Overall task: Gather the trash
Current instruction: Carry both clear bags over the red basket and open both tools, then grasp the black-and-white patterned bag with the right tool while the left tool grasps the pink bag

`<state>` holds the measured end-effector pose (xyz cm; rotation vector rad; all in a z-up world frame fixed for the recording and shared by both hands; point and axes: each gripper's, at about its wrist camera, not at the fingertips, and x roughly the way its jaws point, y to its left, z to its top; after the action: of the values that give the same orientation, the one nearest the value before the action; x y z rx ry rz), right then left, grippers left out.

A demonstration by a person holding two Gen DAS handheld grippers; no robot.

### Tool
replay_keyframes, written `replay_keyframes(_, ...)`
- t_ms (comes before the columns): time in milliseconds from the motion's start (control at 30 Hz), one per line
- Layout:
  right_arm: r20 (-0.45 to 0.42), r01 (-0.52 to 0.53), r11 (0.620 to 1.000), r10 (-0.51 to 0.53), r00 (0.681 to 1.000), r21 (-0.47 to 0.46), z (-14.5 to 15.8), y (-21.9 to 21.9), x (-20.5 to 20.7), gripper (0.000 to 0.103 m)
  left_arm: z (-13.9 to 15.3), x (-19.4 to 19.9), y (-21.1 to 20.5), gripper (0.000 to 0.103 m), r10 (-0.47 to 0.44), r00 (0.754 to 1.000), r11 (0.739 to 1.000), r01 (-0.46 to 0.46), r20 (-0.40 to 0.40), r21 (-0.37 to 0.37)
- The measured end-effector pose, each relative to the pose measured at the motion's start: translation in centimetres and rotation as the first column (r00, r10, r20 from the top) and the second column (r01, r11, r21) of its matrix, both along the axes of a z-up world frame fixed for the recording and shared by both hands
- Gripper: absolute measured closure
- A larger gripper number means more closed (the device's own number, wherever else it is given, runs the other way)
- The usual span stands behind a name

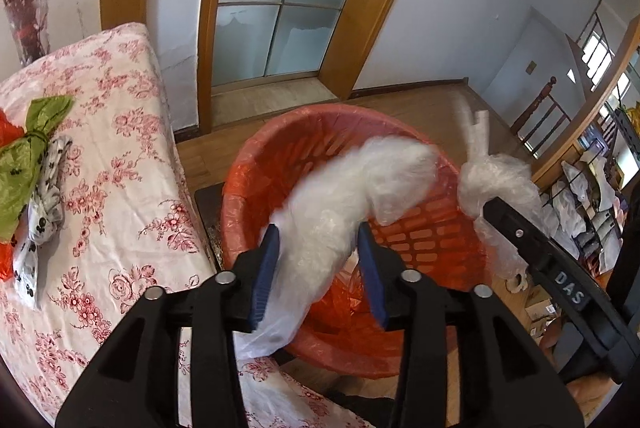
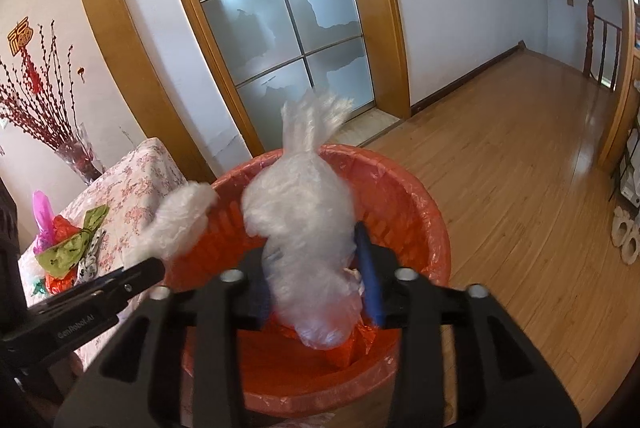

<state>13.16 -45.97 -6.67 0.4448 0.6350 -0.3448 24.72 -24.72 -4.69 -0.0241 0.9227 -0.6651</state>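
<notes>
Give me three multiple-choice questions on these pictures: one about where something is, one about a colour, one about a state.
1. Where is the clear bag between the left gripper's fingers?
A. on a chair
B. over the basket
C. on the floor

2. What colour is the basket?
A. blue
B. orange-red
C. white

3. The green bag on the table is:
A. tied at the neck
B. spread wide open
C. torn in half

Answers:
1. B, the bag hangs above the basket's opening.
2. B, its slatted wall is orange-red.
3. A, a knot cinches its neck, with the top flaring above it.
</notes>
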Motion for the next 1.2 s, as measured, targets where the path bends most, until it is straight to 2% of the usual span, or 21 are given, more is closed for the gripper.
replay_keyframes(67, -0.005, -0.001, 1.0, 0.001, 1.0, -0.002, -0.2, 0.1, 0.0, 0.052, -0.1, 0.0, 0.3, 0.051, 0.011, 1.0, 1.0, -0.011, 0.001, 0.005)
replay_keyframes(200, -0.009, 0.011, 1.0, -0.012, 1.0, -0.007, -0.5, 0.2, -0.4, 0.046, -0.2, 0.4, 1.3, 0.047, 0.043, 0.999, 0.999, -0.043, -0.008, 0.009)
replay_keyframes(300, -0.012, 0.021, 1.0, -0.022, 1.0, -0.018, -0.4, 0.1, -0.8, 0.043, -0.2, 0.5, 2.9, 0.041, 0.083, 0.997, 0.996, -0.083, 0.003, 0.022)
replay_keyframes(567, -0.02, 0.009, 0.999, -0.01, 1.0, -0.052, 0.1, 1.7, -0.8, 0.042, 0.4, 0.2, 7.3, 0.032, 0.163, 0.985, 0.984, -0.167, 0.063, 0.067)
replay_keyframes(900, -0.029, -0.089, 0.991, 0.086, 0.996, -0.1, 1.5, 6.6, 0.4, 0.039, 1.1, -0.9, 13.2, 0.022, 0.252, 0.961, 0.961, -0.263, 0.117, 0.084)
replay_keyframes(1033, -0.029, -0.141, 0.984, 0.138, 0.99, -0.109, 1.9, 8.8, 1.1, 0.039, 1.1, -1.2, 15.9, 0.022, 0.292, 0.949, 0.949, -0.303, 0.123, 0.086)
replay_keyframes(1200, -0.022, -0.227, 0.967, 0.226, 0.974, -0.116, 2.6, 12.8, 2.6, 0.039, 1.3, -1.7, 20.3, 0.021, 0.356, 0.92, 0.923, -0.373, 0.161, 0.094)
